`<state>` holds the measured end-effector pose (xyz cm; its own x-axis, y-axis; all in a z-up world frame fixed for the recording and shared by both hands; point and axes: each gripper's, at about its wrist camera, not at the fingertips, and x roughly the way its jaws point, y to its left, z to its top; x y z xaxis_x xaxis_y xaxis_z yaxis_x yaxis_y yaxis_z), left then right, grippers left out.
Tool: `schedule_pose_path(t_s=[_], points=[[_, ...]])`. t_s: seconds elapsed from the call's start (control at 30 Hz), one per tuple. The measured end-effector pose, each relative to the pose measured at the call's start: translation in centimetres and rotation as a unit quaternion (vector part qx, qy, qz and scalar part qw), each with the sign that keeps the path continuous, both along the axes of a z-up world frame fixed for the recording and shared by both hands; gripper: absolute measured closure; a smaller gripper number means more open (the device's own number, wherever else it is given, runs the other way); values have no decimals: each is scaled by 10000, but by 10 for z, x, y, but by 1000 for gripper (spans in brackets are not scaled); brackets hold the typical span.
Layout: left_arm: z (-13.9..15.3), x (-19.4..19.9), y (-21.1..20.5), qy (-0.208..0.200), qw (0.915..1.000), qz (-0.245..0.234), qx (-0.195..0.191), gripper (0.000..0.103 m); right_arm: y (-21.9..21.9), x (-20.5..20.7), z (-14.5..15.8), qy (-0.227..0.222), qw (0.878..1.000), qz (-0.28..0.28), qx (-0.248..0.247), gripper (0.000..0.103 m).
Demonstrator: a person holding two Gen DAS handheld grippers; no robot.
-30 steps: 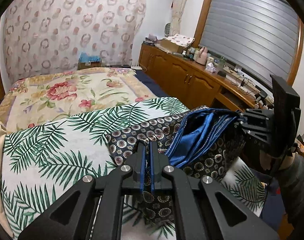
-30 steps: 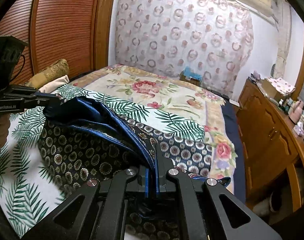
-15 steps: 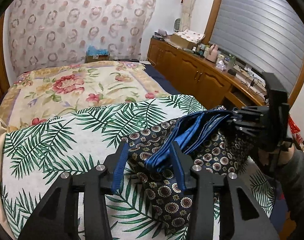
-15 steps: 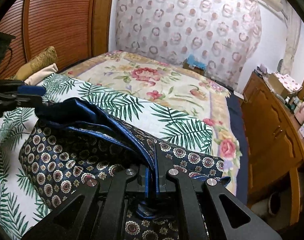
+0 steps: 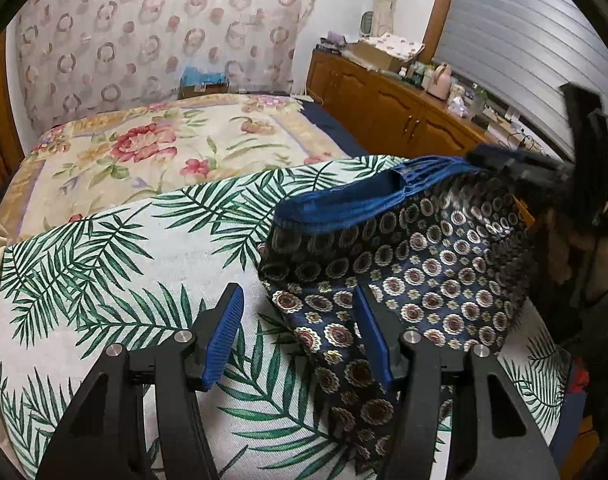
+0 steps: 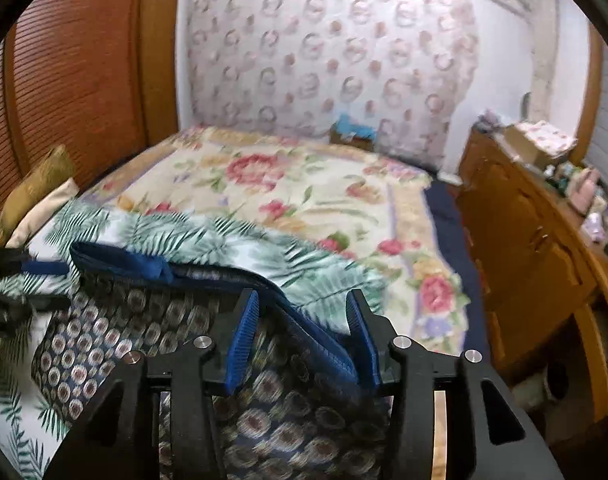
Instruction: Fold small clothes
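Note:
Dark blue patterned shorts [image 5: 416, 276] with a bright blue waistband [image 5: 368, 200] lie on the palm-leaf sheet [image 5: 115, 264] on the bed. My left gripper [image 5: 297, 330] is open and empty, its right finger over the shorts' near edge. My right gripper [image 6: 299, 332] is open, with the waistband [image 6: 312, 340] running between its fingers; it also shows in the left wrist view [image 5: 516, 164] at the waistband's far end. The left gripper's blue pad [image 6: 43, 268] shows at the left of the right wrist view.
A floral bedspread [image 5: 163, 148] covers the far half of the bed. A wooden cabinet [image 5: 404, 112] with clutter runs along the right side. A patterned curtain [image 5: 163, 32] hangs behind. A slatted wooden door [image 6: 75, 80] and pillows [image 6: 43, 184] are at the left.
Both grippers have opened and let go of the waistband: the left first, then the right. The shorts have dropped lower onto the sheet, and the left gripper has drawn back.

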<state>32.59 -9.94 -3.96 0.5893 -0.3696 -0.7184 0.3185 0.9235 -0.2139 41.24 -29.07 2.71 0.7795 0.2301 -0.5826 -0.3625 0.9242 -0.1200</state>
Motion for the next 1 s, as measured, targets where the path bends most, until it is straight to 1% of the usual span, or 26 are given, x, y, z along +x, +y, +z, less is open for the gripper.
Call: schedule_pose_path(t_s=[0.07,0.1,0.17,0.23,0.27,0.3,0.4,0.47,0.57,0.73,0.8,0.87,0.93,0.97,1.0], points=[[-3,4,0,65,10000,27,13,46,-10,-6,11,-80,9999,-112,90,52],[-4,6,0,99,9999,29,13,46,-14,-10,13,-63,9998,-141,141,48],[-7,11,-1,167,9998,39,36,46,-26,-21,16,-20,9994,-273,225,46],[-11,16,-2,239,9997,38,51,46,-40,-34,15,23,9986,-402,355,38],[-13,18,-2,275,9996,37,45,46,-48,-42,14,85,9979,-447,459,33],[-15,20,-2,313,9995,33,30,46,-52,-47,9,165,9974,-457,524,29],[-18,24,-2,381,9993,20,16,46,-60,-54,-5,639,9951,-421,624,29],[-20,26,-1,402,9992,23,-7,46,-59,-55,-17,866,9938,-424,545,29],[-21,28,0,415,9990,-11,-174,46,-59,-48,-33,1211,9901,-399,596,29],[-21,29,-3,343,9993,-29,-120,46,-61,-33,-46,1587,9816,-401,979,29],[-21,30,-5,342,9994,-46,-91,47,-68,-21,-46,1732,9760,-409,1252,29],[-21,31,-5,361,9992,-84,-129,51,-71,-21,-46,1779,9735,-353,1396,29],[-20,33,-4,390,9990,-46,-203,52,-75,-17,-45,1794,9736,-255,1390,37],[-20,33,-4,414,9988,-64,-255,52,-73,-17,-44,1779,9741,-180,1384,42],[-21,34,-6,435,9986,-131,-281,52,-72,-17,-43,1752,9753,-134,1340,43]])
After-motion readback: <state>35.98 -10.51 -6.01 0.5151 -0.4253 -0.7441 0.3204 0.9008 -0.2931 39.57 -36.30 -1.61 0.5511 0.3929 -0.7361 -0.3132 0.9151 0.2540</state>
